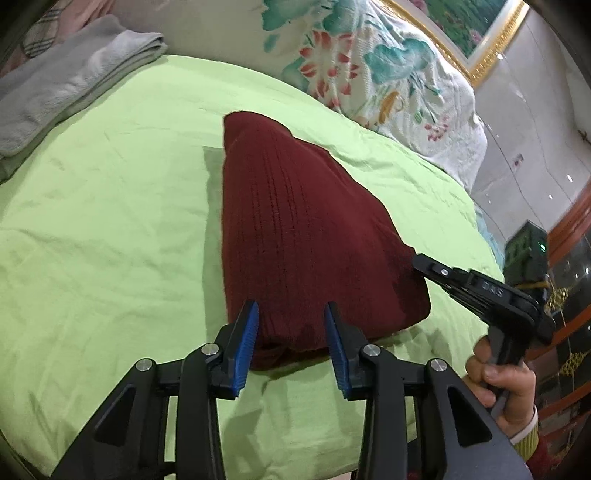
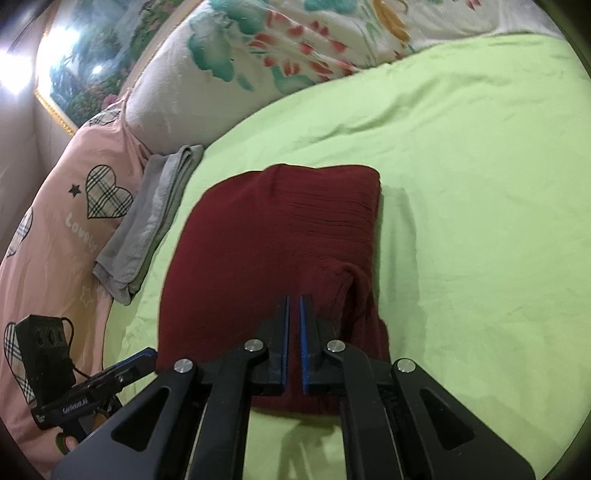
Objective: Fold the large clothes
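A dark red knitted sweater [image 1: 303, 229] [image 2: 280, 229] lies folded into a thick block on the green bed sheet [image 1: 110, 221] [image 2: 480, 184]. My left gripper [image 1: 291, 308] stands open just above the sweater's near edge; its blue pads [image 1: 247, 347] straddle the edge without pressing it. It also shows at the lower left of the right wrist view [image 2: 147, 356]. My right gripper [image 2: 294, 299] is shut, its tips pinching a raised ridge of the sweater. In the left wrist view the right gripper [image 1: 415, 258] meets the sweater's right corner, held by a hand [image 1: 506, 384].
A folded grey towel [image 1: 66, 85] [image 2: 147, 221] lies at the sheet's edge. A floral quilt [image 1: 388, 74] [image 2: 240, 55] is heaped along the far side. Pink heart-print bedding [image 2: 74, 221] carries a black box [image 2: 44, 350] with a cable. A framed picture [image 1: 472, 29] hangs behind.
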Motion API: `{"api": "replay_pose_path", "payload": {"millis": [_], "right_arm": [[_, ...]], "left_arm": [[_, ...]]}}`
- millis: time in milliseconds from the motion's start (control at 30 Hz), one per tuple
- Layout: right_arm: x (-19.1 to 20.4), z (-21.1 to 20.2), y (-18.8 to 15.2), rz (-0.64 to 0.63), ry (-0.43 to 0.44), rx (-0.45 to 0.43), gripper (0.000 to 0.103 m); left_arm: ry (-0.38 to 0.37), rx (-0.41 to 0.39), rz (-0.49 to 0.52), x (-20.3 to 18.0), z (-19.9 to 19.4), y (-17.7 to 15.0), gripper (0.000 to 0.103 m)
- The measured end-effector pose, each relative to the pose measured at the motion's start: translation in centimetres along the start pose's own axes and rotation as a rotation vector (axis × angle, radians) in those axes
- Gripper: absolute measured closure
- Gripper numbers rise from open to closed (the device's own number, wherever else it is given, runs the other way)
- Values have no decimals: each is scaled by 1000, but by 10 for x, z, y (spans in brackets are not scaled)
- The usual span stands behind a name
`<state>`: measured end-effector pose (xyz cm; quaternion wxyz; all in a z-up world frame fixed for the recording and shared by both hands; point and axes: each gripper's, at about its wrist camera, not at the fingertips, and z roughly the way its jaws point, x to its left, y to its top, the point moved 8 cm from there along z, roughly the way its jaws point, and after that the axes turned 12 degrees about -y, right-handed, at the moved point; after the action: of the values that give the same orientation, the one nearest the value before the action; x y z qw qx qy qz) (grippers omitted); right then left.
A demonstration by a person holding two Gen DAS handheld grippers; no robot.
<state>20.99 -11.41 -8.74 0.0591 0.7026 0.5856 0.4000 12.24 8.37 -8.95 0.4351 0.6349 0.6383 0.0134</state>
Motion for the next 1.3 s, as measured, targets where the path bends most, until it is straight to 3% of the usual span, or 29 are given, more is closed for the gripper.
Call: {"api": "replay_pose_path", "payload": {"millis": [300,433,467,567,767,967,1167,1300], "right_arm": [[2,3,26,29,-11,-15,98],[17,-15,23,-3,21,-34,97],[19,-18,19,-13,20,-29,90],[21,-30,3,-34,16,-24,52],[13,-49,-26,-73,-38,-4,47],[19,-65,-56,-189,-106,-10,27],[21,-67,-90,-294,-159,36,26],[20,-68,-101,-327,-178,71,25]], "left_arm": [[68,-19,19,-8,-11,11,55],[163,-35,77,-15,-24,11,27],[192,-37,87,-15,-28,10,21],[249,-44,95,-14,-39,4,19],[352,-26,85,2,-54,-18,18],[428,24,86,22,-57,-47,18],[541,-11,167,25,-72,-62,18],[549,-10,221,15,-80,-59,18]]}}
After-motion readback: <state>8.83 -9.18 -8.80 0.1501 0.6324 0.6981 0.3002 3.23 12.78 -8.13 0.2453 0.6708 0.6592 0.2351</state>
